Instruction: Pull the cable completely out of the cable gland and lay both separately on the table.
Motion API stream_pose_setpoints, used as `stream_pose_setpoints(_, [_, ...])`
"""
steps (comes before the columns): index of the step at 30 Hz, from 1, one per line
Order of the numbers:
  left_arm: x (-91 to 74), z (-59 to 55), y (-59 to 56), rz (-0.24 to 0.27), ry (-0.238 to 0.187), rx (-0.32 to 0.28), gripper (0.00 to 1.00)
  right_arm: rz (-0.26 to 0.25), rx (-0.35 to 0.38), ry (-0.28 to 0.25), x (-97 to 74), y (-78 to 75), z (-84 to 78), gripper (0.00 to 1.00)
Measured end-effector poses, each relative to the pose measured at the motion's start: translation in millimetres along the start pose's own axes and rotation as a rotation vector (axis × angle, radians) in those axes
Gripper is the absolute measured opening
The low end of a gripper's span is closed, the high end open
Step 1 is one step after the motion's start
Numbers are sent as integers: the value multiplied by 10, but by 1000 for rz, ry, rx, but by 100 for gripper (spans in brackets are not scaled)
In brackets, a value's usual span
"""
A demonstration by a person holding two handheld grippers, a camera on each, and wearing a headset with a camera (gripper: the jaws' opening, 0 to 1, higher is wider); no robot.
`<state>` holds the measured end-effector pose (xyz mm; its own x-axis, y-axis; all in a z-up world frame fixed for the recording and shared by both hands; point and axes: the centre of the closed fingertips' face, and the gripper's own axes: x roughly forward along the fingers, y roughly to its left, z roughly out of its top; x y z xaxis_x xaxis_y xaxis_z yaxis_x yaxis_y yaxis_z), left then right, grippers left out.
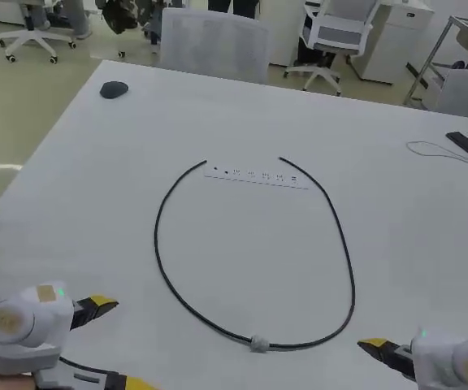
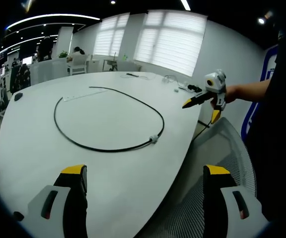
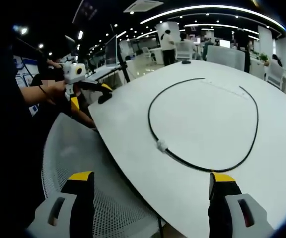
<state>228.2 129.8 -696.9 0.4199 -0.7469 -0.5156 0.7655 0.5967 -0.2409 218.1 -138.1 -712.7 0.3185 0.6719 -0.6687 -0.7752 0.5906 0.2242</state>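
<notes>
The white table [image 1: 96, 203] bears a looped black cable [image 1: 155, 238] with its gland [image 1: 259, 344], a power strip [image 1: 258, 176] and perhaps a mouse [image 1: 114, 90].

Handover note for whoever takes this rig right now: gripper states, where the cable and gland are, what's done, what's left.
Left gripper: open, empty, off the near table edge.
Right gripper: open, empty, same edge, on the other side.
Cable: lies in a wide loop on the table, touched by neither gripper.
Cable gland: still threaded on the cable at the near end of the loop.
Done: nothing yet.
Left: grip gland and cable, pull the cable fully out, lay both down apart.
</notes>
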Motion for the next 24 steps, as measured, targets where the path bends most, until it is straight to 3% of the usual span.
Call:
stream_pose_setpoints(7, [13,7,-14,-3,4,17,97,-9,4,5,-28,2,3,95])
stream_pose_setpoints(12, [44,-93,-32,5,39,46,96,-20,-2,1,-12,-29,59,92])
stream_pose_setpoints(18, [56,-109,-114,-6,33,20,96,-48,-28,5,33,-158,151,83])
stream_pose_setpoints(24, [99,-120,-152,-1,31,11,94,-43,-43,10,167,-283,285,72])
